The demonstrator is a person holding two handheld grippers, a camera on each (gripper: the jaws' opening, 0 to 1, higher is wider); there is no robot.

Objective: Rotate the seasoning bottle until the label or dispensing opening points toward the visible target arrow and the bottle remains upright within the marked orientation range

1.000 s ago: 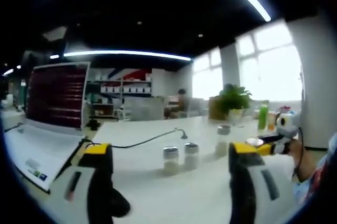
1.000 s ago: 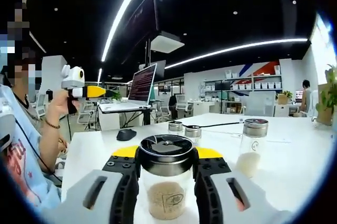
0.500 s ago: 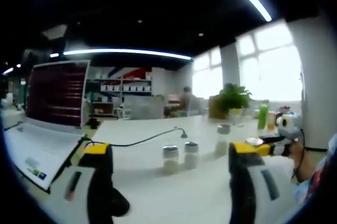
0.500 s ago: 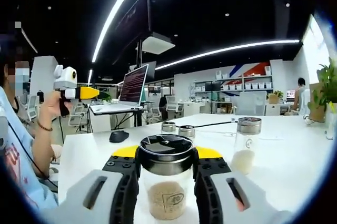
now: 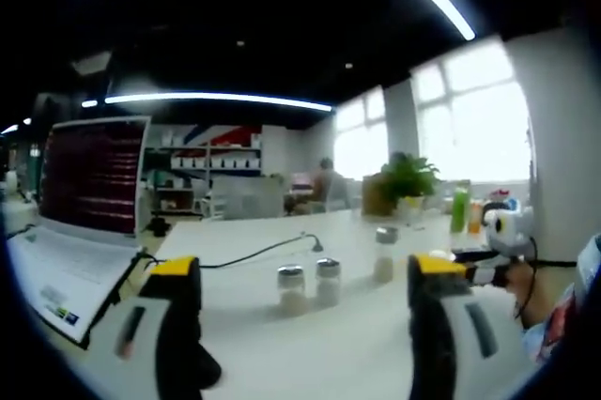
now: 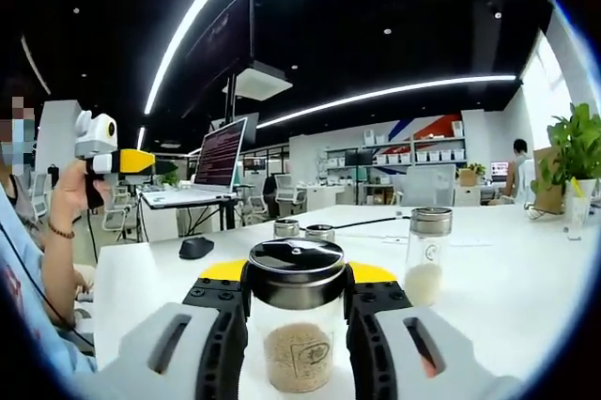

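Right gripper view: mouse (image 6: 196,247) beside laptop (image 6: 202,173).

Both views face across the shared white table (image 5: 338,344) from opposite sides.

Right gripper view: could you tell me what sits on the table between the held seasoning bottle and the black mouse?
In the right gripper view, only bare white table lies between the seasoning bottle, clamped in the right gripper, and the mouse.
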